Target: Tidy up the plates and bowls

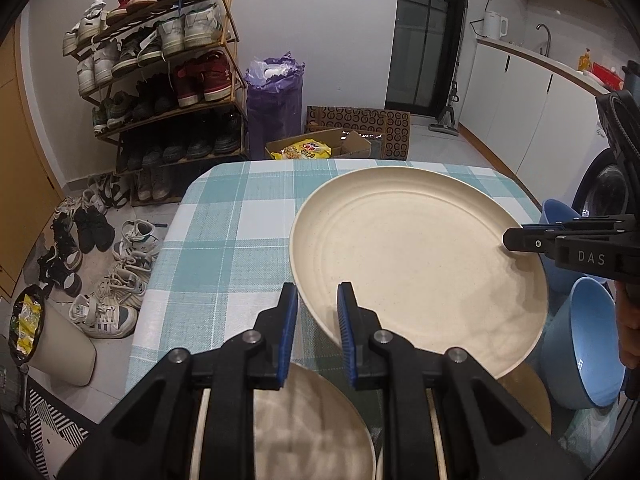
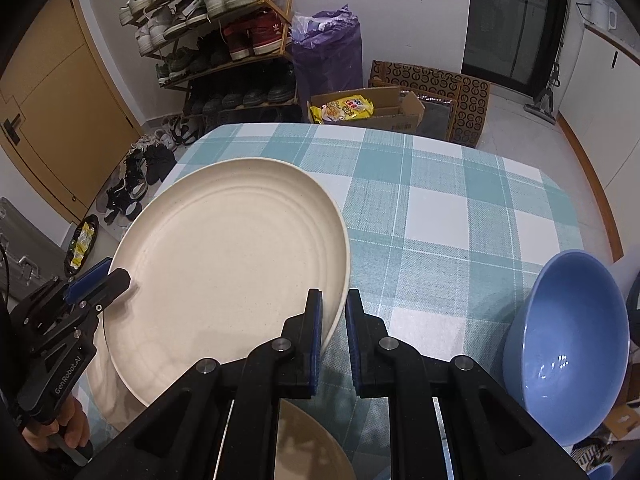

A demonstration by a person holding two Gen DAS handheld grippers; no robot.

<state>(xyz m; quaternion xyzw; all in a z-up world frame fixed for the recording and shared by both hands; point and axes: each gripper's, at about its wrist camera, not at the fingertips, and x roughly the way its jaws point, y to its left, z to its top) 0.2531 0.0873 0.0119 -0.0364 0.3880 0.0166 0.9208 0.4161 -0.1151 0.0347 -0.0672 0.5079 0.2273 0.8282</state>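
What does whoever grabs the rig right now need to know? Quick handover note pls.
Left gripper: shut on the near-left rim of the cream plate.
Right gripper: shut on the same plate's opposite rim. Plate is held off the checked table, tilted, carried by both.
Below it: another cream plate near the table's front edge, and part of a tan plate.
Blue bowl sits to the right on the table; a second blue bowl is behind it.
Done: plate picked up.
Left: set it on a plate stack, then likely nest the bowls.
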